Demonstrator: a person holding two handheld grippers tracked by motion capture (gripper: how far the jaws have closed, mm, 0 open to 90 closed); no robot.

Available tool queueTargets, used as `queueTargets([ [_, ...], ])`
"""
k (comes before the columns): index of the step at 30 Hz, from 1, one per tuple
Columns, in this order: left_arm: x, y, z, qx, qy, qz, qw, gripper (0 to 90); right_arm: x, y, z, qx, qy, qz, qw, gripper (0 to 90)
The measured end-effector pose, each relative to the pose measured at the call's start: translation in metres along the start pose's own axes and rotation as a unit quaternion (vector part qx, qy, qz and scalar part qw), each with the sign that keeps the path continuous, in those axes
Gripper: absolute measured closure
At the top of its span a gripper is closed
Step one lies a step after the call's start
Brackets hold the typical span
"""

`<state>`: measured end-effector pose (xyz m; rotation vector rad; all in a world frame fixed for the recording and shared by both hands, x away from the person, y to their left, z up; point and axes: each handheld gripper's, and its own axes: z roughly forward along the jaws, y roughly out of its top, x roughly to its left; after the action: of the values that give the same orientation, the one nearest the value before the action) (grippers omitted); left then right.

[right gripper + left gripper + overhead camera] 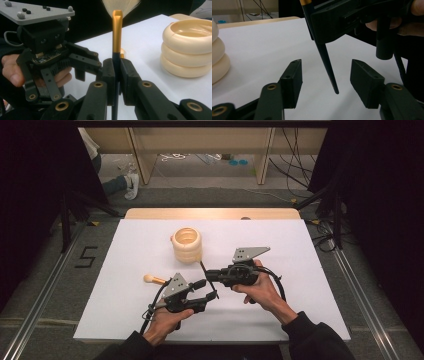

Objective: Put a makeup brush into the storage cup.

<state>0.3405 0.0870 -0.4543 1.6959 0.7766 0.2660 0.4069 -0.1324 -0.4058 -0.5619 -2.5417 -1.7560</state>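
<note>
A brush with a black tapered handle, a gold ferrule and pale bristles stands between the pads of my right gripper, which is shut on the handle just below the ferrule. In the high view the right gripper holds it over the middle of the white sheet. My left gripper sits just in front of it. Its jaws stand apart on either side of the handle's pointed lower end without touching it, as the left gripper view shows.
A cream ribbed ring-shaped holder stands behind the grippers. A short stick with a rounded cream end lies left of the left gripper. The white sheet covers a wooden table. Cables and a person's shoe lie on the floor beyond.
</note>
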Motion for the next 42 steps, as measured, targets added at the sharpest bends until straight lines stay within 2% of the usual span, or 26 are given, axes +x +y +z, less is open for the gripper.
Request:
queueTargets([
  [4, 0.000, 0.001, 0.000, 0.003, -0.003, 0.004, 1.0000, 50.3, 0.000, 0.000, 0.003, -0.006, 0.005, -0.001, 1.0000, 83.4],
  [6, 0.001, 0.001, 0.001, -0.001, -0.003, 0.002, 1.0000, 53.3, 0.001, 0.000, 0.002, 0.001, 0.003, 0.000, 1.0000, 83.4],
  [7, 0.003, 0.001, 0.001, -0.008, -0.010, -0.002, 0.9999, 56.2, 0.001, -0.001, 0.003, 0.001, 0.004, 0.003, 1.0000, 83.4],
  [11, 0.003, 0.002, 0.001, -0.011, -0.015, -0.016, 0.9997, 61.7, 0.000, -0.001, 0.003, -0.004, 0.004, 0.005, 1.0000, 83.4],
  [14, 0.006, 0.004, 0.001, -0.016, -0.021, -0.011, 0.9996, 64.8, 0.000, -0.001, 0.003, -0.006, 0.004, 0.006, 1.0000, 83.4],
  [17, 0.006, 0.004, 0.001, -0.017, -0.023, -0.011, 0.9995, 66.9, 0.001, -0.001, 0.003, -0.002, 0.005, 0.009, 0.9999, 83.4],
  [18, 0.005, 0.004, 0.001, -0.016, -0.022, -0.022, 0.9994, 66.9, 0.001, -0.001, 0.003, -0.002, 0.006, 0.009, 0.9999, 83.4],
  [20, 0.006, 0.004, 0.002, -0.018, -0.025, -0.025, 0.9992, 69.7, 0.002, -0.001, 0.003, -0.002, 0.008, 0.007, 0.9999, 83.4],
  [27, 0.008, 0.005, 0.003, -0.020, -0.033, -0.023, 0.9990, 75.6, 0.002, -0.001, 0.003, -0.006, 0.008, 0.006, 0.9999, 83.4],
  [28, 0.008, 0.005, 0.003, -0.022, -0.032, -0.032, 0.9987, 76.4, 0.002, -0.001, 0.003, -0.005, 0.007, 0.006, 0.9999, 83.4],
  [31, 0.009, 0.005, 0.003, -0.021, -0.034, -0.033, 0.9987, 78.2, 0.001, -0.001, 0.003, -0.010, 0.015, 0.009, 0.9998, 83.4],
  [37, 0.011, 0.006, 0.004, -0.019, -0.040, -0.028, 0.9986, 79.4, 0.001, -0.001, 0.002, -0.008, 0.013, 0.012, 0.9998, 83.4],
  [39, 0.010, 0.005, 0.004, -0.021, -0.048, -0.049, 0.9974, 80.6, 0.001, -0.001, 0.001, -0.006, 0.009, 0.008, 0.9999, 83.4],
  [40, 0.010, 0.005, 0.004, -0.021, -0.048, -0.049, 0.9974, 81.4, 0.001, -0.001, 0.001, -0.007, 0.008, 0.007, 0.9999, 83.4],
  [41, 0.010, 0.005, 0.004, -0.020, -0.058, -0.052, 0.9968, 81.6, 0.001, -0.001, 0.002, -0.012, 0.008, 0.000, 0.9999, 83.3],
  [42, 0.010, 0.005, 0.003, -0.019, -0.055, -0.051, 0.9970, 81.8, 0.001, -0.001, 0.002, -0.014, 0.007, 0.000, 0.9999, 83.3],
])
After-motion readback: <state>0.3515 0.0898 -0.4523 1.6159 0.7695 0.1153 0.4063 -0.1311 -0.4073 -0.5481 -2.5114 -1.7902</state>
